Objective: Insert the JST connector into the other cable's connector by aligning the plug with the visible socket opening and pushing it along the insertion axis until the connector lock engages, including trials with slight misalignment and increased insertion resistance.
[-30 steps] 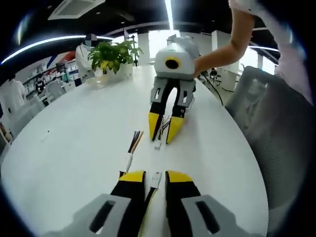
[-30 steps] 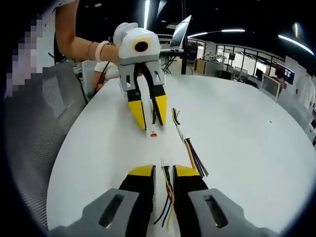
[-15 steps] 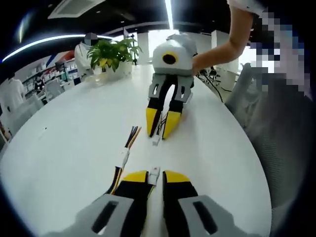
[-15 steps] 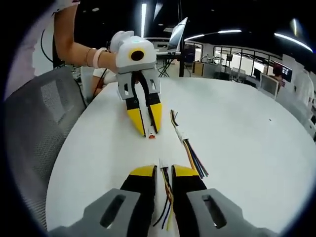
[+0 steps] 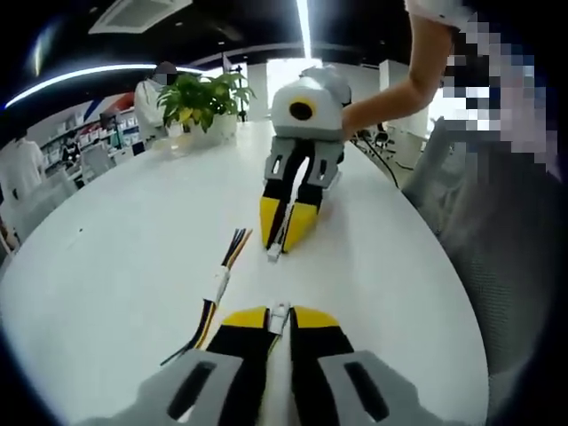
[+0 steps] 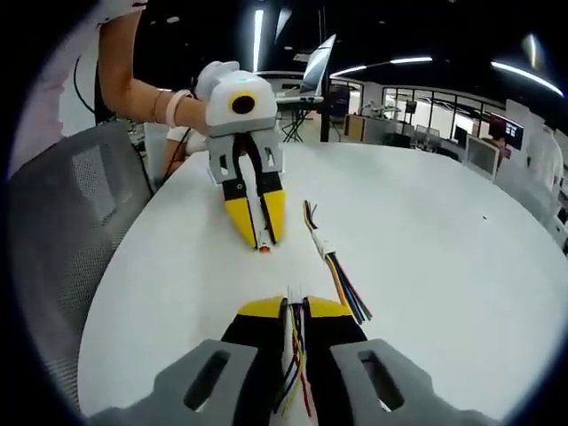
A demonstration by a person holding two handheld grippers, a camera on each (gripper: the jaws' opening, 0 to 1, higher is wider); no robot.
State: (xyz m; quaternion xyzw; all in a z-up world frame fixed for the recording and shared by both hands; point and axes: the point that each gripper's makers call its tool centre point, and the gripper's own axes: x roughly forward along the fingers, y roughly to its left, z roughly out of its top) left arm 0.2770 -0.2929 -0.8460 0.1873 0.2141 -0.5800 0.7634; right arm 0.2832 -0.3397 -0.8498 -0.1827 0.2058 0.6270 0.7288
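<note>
In the left gripper view my left gripper is shut on a cable whose white connector sticks out between the yellow tips. Facing it across the white table, my right gripper is shut on a second cable, its white connector poking out below the tips. In the right gripper view my right gripper pinches coloured wires. There the left gripper points back at it, with a small connector end at its tips. The two connectors are apart, roughly in line.
A loose cable with coloured wires lies on the table left of the line between the grippers, seen also as the loose cable. A potted plant stands at the far edge. Grey chairs border the table. A person's arm holds the far gripper.
Both grippers' jaws have drawn in tight on their cables. The two grippers have come a little nearer to each other, and the facing connectors are closer to a line.
</note>
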